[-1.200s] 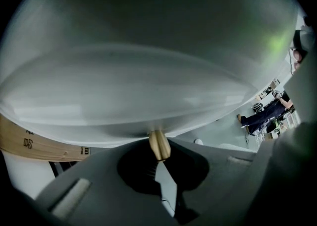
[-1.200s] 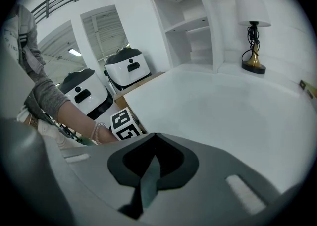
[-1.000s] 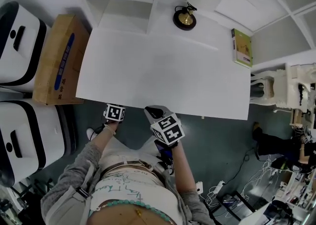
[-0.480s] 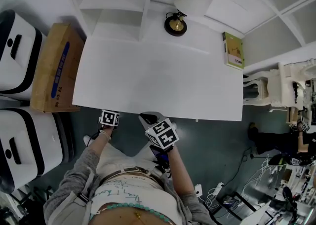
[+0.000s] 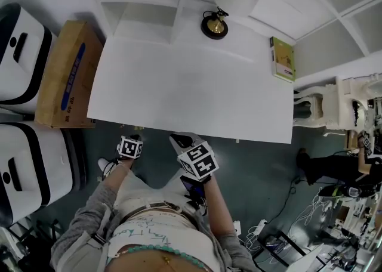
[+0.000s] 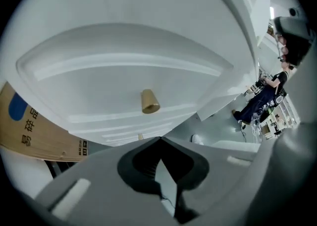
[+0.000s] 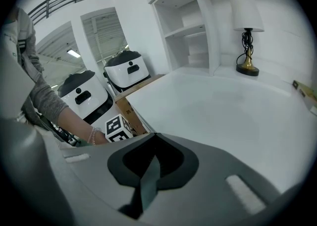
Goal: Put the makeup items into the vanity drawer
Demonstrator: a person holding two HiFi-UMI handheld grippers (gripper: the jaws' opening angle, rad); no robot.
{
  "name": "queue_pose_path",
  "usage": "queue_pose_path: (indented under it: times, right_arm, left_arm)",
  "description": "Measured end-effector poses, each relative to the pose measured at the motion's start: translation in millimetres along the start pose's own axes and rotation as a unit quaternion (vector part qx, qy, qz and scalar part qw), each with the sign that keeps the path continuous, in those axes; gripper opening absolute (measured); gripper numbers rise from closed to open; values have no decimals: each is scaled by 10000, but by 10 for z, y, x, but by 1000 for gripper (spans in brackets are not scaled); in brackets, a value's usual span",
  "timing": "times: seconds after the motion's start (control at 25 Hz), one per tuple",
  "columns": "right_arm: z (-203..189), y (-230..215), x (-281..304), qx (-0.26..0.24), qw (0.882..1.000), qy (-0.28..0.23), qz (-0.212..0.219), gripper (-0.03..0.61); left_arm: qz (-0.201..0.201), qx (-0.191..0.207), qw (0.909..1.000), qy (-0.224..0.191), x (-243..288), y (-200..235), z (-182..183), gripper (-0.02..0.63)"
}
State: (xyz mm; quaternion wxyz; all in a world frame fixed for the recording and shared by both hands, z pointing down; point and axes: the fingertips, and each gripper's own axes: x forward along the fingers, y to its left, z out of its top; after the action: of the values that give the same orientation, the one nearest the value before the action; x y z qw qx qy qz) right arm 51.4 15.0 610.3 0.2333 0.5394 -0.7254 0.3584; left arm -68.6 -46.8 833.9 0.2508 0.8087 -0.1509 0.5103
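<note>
Brass knob (image 6: 149,101) on the white drawer front (image 6: 124,66) appears in the left gripper view alone; the head view looks straight down on the vanity top (image 5: 191,86) and hides the drawer's face.

At far left, white machines (image 5: 36,163) with black trim stand on the floor, and a cardboard box (image 5: 62,74) lies along the vanity's left edge. The left gripper (image 6: 159,140) is held just off the front edge near the left corner, jaws pressed together with nothing between them. The knob sits directly ahead of the tips and clear of them.

The right gripper (image 7: 154,136), off the middle of the front edge, likewise has its jaws closed and empty. Its view runs across the top to the shelves (image 7: 190,31) at the back left corner and the lamp (image 7: 247,36) on the back edge. It also catches the left gripper's marker cube (image 7: 118,128) and the person's grey sleeve (image 7: 44,98).

A green book (image 5: 282,59) lies at the top's right edge. Past that edge, white carved furniture (image 5: 352,104) and cables (image 5: 301,205) crowd the floor, and a second person in dark clothing (image 6: 257,103) stands in the background.
</note>
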Motion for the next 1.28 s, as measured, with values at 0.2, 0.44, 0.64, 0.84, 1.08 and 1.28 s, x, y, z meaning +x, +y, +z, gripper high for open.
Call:
queue_pose_path:
  times: [0.2,0.44,0.64,0.84,1.08,1.28]
  right_arm:
    - [-65,63,-38,84,9999,-66,-39,29]
    - [-54,140,-92,83,9998,-156,-38,29]
    - [12,159,-114,156,9995,-265,-122,29]
    - [120,230,-165,124,9991,-403,-97,29]
    - [271,196,-134,175,9980,-598,-81,29]
    - [381,146,-122,193,9975,-677,-96,29]
  left_arm:
    - [8,13,9988,-483,-311,-121,111,2]
    - [75,288,9959,-858,-621,-214,320,2]
    - [78,279,9934,-1105,-836,-268,442,2]
    - [-31,411,9887,-1443,-1099,-446,643,2]
    - [-235,500,9802,-1900,-1359,-678,1031,2]
    - [-309,541,9755,-2112,-1507,-758,1290,2]
